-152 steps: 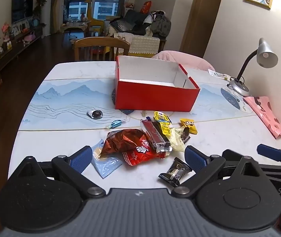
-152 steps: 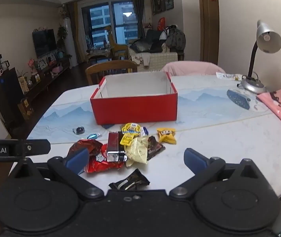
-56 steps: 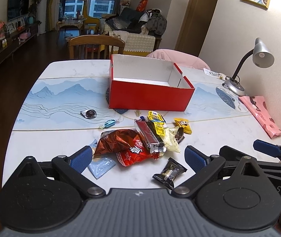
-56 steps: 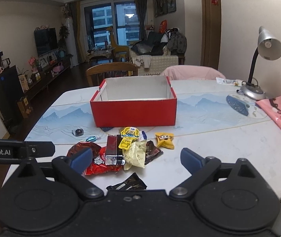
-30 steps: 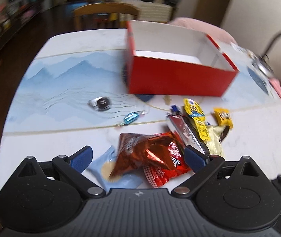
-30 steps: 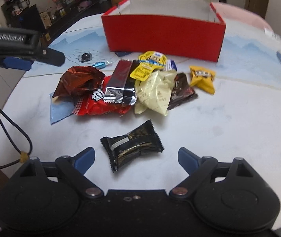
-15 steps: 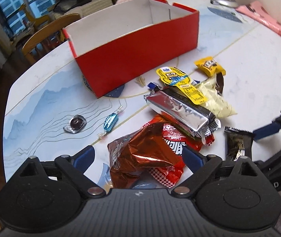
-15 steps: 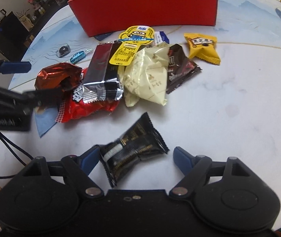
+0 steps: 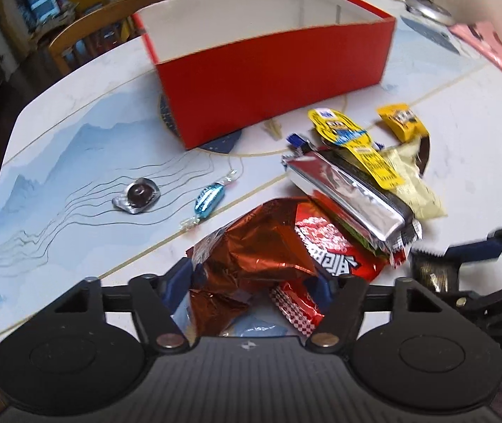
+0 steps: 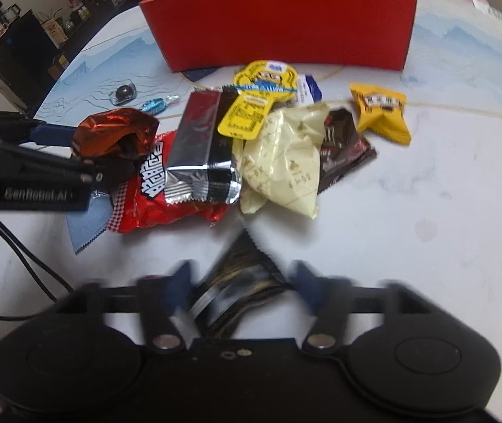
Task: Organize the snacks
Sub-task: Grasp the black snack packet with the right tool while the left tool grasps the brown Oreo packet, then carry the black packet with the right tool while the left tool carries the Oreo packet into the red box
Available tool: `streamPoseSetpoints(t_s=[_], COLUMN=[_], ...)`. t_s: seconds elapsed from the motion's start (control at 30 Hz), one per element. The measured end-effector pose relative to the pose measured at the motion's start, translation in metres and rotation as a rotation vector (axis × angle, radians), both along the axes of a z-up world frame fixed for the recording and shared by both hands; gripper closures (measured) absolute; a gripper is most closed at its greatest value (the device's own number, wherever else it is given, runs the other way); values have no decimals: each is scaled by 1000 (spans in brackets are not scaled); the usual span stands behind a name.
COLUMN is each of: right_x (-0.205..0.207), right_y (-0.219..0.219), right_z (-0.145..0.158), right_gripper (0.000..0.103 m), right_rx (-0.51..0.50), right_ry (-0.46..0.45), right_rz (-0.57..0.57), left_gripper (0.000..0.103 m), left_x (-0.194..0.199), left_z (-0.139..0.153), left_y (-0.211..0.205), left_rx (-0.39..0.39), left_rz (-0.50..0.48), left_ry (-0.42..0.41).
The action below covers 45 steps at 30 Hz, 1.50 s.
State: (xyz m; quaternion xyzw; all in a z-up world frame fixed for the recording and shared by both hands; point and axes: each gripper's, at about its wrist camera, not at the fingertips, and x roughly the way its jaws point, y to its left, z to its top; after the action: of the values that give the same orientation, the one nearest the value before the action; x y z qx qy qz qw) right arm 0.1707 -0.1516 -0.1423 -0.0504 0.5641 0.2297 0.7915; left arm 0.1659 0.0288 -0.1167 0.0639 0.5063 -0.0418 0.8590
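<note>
The left gripper [image 9: 251, 287] is pointing steeply down, its jaws just closing around the copper foil bag [image 9: 251, 250]; whether the pads are pressing it yet cannot be told. The right gripper [image 10: 240, 283] is likewise closing on the black wrapped bar [image 10: 240, 289], blurred, contact unclear. Both snacks are lying on the table [image 10: 444, 211], in front of the red box [image 9: 272, 70], which is sitting open and apparently empty. Risks, as judgement: the crinkled foil may be slipping out or dragging the red packet [image 9: 335, 246] and silver packet [image 9: 349, 194] lying against it; the bar may be squirting sideways. Against half a second ago, both pairs of jaws are standing narrower, and the bar is sitting squarely between the right fingers.
</note>
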Motion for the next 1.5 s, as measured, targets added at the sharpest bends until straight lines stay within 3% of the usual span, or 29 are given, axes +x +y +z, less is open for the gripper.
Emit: streamPoseSetpoints(t_s=[0.17, 0.2, 0.23, 0.4, 1.13, 1.5], right_x=[0, 0, -1, -4, -5, 40], right_y=[-3, -3, -3, -7, -38, -44], right_z=[0, 1, 2, 8, 63, 103], right_gripper=[56, 57, 59, 61, 64, 64], right_rx=[22, 20, 19, 42, 93, 116], right_ry=[3, -8, -21, -50, -225, -325], right_rz=[11, 14, 16, 21, -31, -48], left_gripper=[46, 51, 62, 68, 82, 82], left_x=[2, 2, 2, -2, -24, -14], left_z=[1, 2, 2, 3, 29, 69], left_y=[9, 10, 11, 19, 40, 39], left_rx=[-49, -56, -63, -108, -227, -296], left_rz=[53, 64, 77, 118, 290, 322], left_ry=[1, -5, -5, -4, -30, -71])
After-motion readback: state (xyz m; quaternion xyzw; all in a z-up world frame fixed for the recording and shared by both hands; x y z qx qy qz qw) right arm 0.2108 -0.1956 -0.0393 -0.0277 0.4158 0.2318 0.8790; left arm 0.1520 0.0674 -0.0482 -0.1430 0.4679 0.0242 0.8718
